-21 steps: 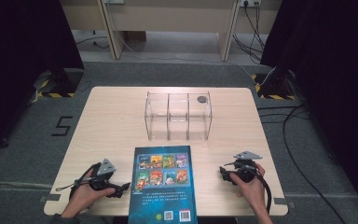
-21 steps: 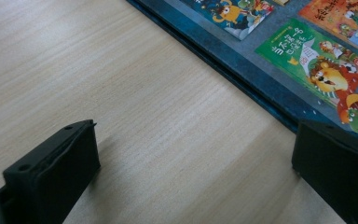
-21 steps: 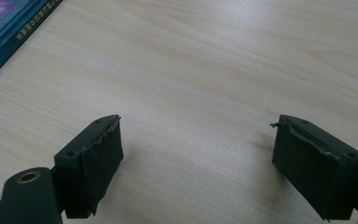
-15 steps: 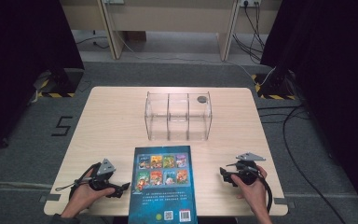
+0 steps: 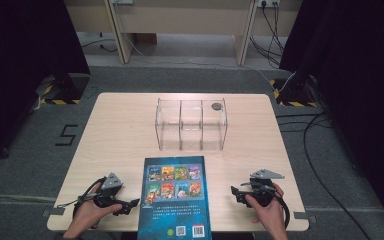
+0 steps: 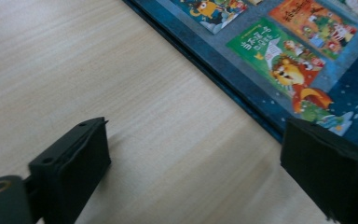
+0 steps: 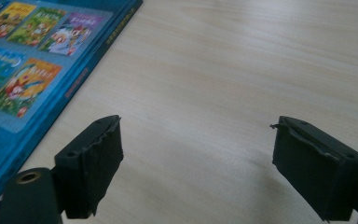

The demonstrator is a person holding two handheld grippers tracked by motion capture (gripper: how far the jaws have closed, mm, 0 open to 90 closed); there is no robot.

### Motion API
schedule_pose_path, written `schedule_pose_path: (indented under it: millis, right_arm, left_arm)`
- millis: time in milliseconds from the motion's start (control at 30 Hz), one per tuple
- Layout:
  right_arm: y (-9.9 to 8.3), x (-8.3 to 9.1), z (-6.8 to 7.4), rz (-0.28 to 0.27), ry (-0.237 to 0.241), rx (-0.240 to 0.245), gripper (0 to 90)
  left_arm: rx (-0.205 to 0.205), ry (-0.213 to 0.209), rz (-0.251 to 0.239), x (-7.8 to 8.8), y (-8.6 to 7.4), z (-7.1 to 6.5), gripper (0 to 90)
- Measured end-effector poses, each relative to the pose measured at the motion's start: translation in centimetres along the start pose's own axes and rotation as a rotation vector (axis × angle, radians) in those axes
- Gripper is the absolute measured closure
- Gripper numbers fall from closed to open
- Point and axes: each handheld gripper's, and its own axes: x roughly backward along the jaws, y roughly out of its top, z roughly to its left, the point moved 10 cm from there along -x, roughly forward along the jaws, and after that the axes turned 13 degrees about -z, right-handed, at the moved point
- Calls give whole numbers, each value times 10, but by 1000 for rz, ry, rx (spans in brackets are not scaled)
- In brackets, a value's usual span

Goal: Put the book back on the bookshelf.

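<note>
A blue picture book [image 5: 175, 197] lies flat at the table's near edge, back cover up, with small cover pictures and a barcode. My left gripper [image 5: 131, 204] rests on the table just left of the book, pointing at its edge. In the left gripper view its jaws stand open [image 6: 196, 158] with nothing between them, the right one over the book's [image 6: 284, 56] border. My right gripper [image 5: 236, 192] lies right of the book, apart from it. Its jaws stand open [image 7: 196, 158] over bare wood, with the book [image 7: 28, 70] off to the left.
A clear plastic box [image 5: 191, 125] with three compartments stands at the middle of the wooden table [image 5: 120, 130]. A small dark round thing [image 5: 216, 106] sits at its far right corner. Cables and table legs lie on the floor beyond.
</note>
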Motion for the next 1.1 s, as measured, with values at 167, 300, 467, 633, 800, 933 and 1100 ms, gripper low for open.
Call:
schedule_pose_path:
  millis: [167,300,467,633,800,933,1100]
  right_arm:
    - [-3,5,7,-1,35,0,157]
    - [-7,5,12,10,48,5,165]
    - [-9,7,16,14,60,8,184]
    - [-13,9,21,26,79,2,199]
    - [-15,10,27,33,100,3,212]
    - [-18,8,32,43,123,-4,219]
    - [-21,7,40,60,164,-24,241]
  left_arm:
    - [33,-37,12,6,-1,-18,145]
    - [41,-55,21,7,-2,-28,168]
    - [76,-108,28,10,-2,-50,255]
    - [87,-151,45,11,-3,-64,340]
    - [70,-156,57,10,-4,-74,347]
    - [99,-173,53,8,-2,-78,363]
    - [116,-222,66,7,-2,-91,371]
